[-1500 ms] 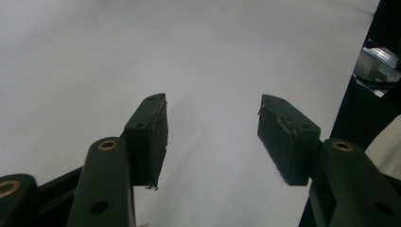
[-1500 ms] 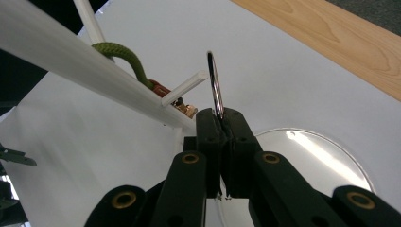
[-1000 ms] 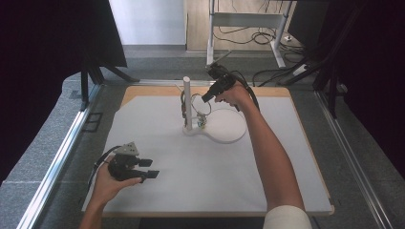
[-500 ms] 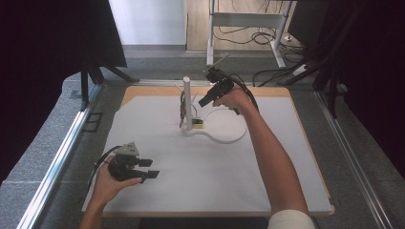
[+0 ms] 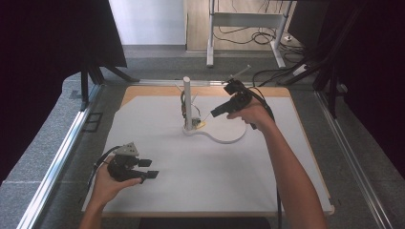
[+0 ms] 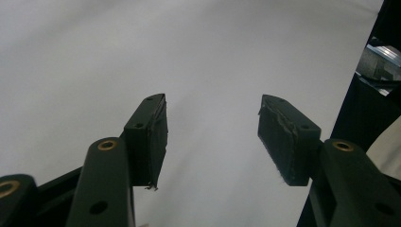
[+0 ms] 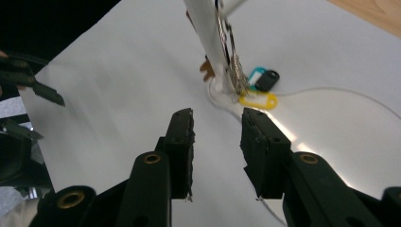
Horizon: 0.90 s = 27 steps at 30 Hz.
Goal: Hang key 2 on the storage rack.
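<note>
A white upright post [image 5: 187, 101] rises from a white teardrop-shaped base [image 5: 224, 132] at the back middle of the table. Keys on a ring [image 7: 232, 66] hang against the post, with yellow [image 7: 257, 100], teal [image 7: 256, 73] and black [image 7: 267, 80] tags lying at its foot. My right gripper [image 5: 216, 112] is held in the air just right of the post, its jaws [image 7: 216, 137] partly apart and empty. My left gripper [image 5: 149, 169] rests low near the front left of the table, open, with nothing between its fingers [image 6: 151, 137].
A white sheet [image 5: 200, 181] covers most of the wooden table [image 5: 143, 93]. Metal rails [image 5: 62, 157] run along both sides. A desk frame [image 5: 243, 28] and cables [image 5: 286, 71] lie on the floor beyond the far edge.
My right gripper has drawn back up and to the right, away from the post. The keys now hang on the post. The left gripper has stayed put.
</note>
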Motion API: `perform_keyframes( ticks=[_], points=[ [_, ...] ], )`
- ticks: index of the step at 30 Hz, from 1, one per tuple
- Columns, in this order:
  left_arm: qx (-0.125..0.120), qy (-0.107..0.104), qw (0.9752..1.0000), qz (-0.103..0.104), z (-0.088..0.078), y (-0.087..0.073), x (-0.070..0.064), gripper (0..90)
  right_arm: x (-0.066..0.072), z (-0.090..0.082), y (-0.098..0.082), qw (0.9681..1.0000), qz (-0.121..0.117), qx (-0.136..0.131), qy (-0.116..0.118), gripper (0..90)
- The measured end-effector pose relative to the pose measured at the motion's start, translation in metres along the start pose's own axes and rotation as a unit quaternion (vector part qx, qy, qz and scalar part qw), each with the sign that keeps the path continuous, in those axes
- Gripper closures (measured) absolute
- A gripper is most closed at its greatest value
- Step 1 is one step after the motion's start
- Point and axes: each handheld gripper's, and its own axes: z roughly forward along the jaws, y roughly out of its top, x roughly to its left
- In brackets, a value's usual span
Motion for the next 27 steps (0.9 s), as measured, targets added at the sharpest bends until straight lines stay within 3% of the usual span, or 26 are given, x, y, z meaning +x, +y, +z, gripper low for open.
perform_keyframes(
  ticks=[12, 22, 27],
  points=[
    [0.010, 0.000, 0.9999, -0.001, 0.007, 0.001, -0.001, 43.7, -0.020, -0.019, -0.097, 0.9983, 0.032, -0.048, -0.011, 61.4],
    [0.014, -0.001, 0.9999, -0.004, 0.009, 0.001, -0.003, 43.4, -0.029, -0.005, -0.176, 0.9958, 0.063, -0.063, -0.023, 60.3],
    [0.014, 0.002, 0.9999, -0.005, 0.009, 0.001, -0.003, 43.4, -0.026, -0.002, -0.195, 0.9947, 0.065, -0.073, -0.032, 60.1]
  ],
)
